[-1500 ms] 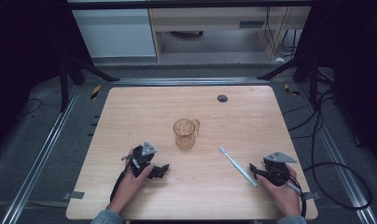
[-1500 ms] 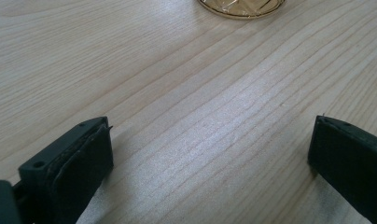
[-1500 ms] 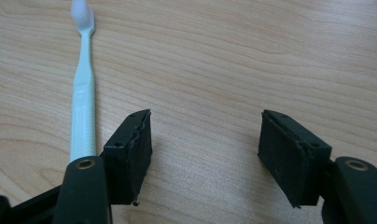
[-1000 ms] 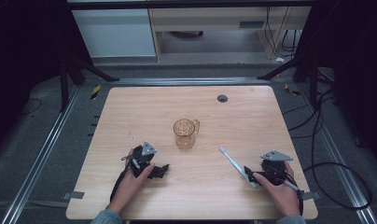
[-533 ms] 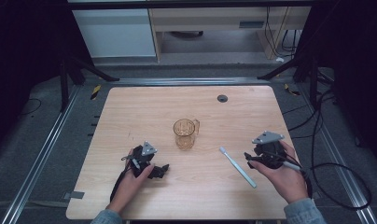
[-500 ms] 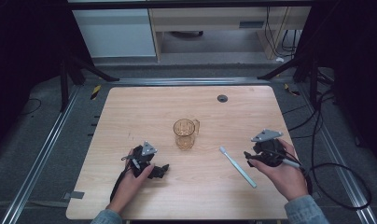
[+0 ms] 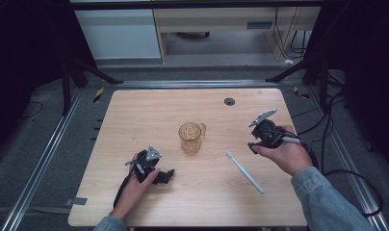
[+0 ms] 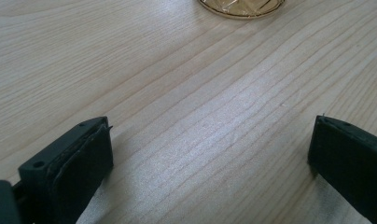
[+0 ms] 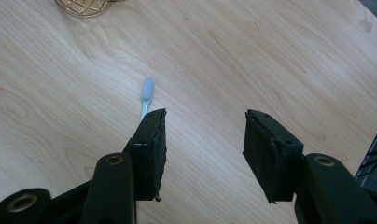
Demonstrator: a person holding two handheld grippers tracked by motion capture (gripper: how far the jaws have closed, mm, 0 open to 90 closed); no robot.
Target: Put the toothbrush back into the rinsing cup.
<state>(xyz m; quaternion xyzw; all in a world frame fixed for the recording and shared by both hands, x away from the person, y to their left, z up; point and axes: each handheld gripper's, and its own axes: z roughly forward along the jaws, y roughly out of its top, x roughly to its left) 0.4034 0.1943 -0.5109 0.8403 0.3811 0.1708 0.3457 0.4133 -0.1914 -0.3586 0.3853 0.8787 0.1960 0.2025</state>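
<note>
Two grippers in play: left gripper (image 7: 169, 174) rests wide open at seven o'clock, amber glass mug (image 7: 191, 137) sits centre, toothbrush (image 7: 245, 172) lies flat at five o'clock, and right gripper (image 7: 252, 144), empty jaws just narrowing halfway, hovers above, likely needing to drop onto the handle.

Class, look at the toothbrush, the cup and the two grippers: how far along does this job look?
Nothing looks done: the toothbrush lies flat on the table, apart from the empty cup. The right gripper is above it; its jaws have just been closing, with nothing between them. The left gripper rests open. Grasping the toothbrush and probably putting it in the cup remain.
</note>
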